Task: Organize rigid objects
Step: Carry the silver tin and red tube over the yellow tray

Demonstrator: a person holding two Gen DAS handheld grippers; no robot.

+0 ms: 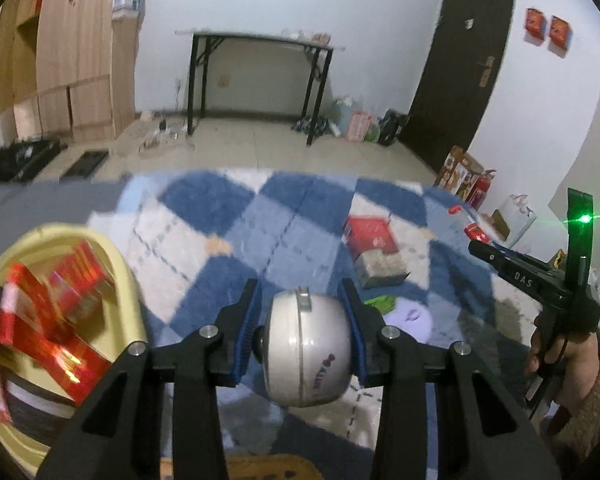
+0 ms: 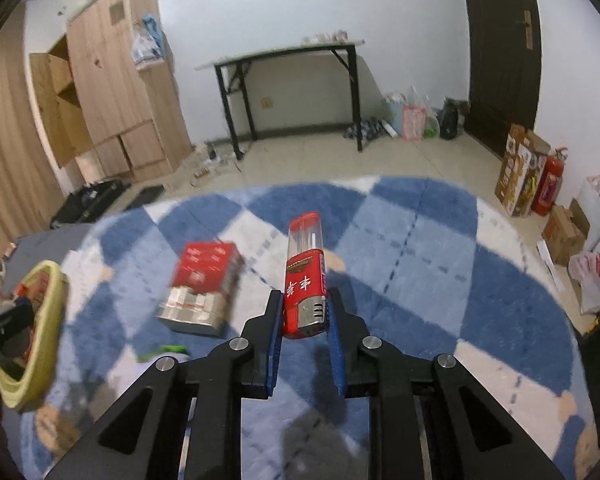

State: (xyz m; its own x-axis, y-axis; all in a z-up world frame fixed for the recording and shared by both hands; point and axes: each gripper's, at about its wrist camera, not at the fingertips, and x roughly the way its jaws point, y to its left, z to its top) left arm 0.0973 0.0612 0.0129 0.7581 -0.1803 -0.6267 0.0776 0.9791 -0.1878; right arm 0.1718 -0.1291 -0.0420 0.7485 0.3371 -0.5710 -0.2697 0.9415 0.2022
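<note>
My left gripper (image 1: 305,334): jaws clamped on a round white container (image 1: 308,350) w/ a small tab on top and coloured lettering on its side, held above the blue-and-white checked rug (image 1: 236,216). My right gripper (image 2: 305,332): jaws closed on the metal-capped end of a red lighter (image 2: 305,276), clear end pointing away from me, also off the rug. Only the left view shows the right gripper from outside, at far right w/ a green light lit, plus the hand (image 1: 560,364) and sleeve behind it. Left view also looks into the yellow basin (image 1: 130,292) at lower left: several red boxes (image 1: 56,312) stacked loosely inside, blurred, can't tell count. Right view gets the basin rim only, edge-on at far left, contents mostly hidden. Both views: red-and-white box (image 2: 204,288) lying on the rug, apart from the basin, w/ something green (image 2: 164,350) just beside it; in left view a pale purple item (image 1: 410,318) sits by the green one. Right view alone shows the fire extinguisher (image 2: 548,184) clearly, by cardboard boxes (image 2: 518,168) at the wall.
</note>
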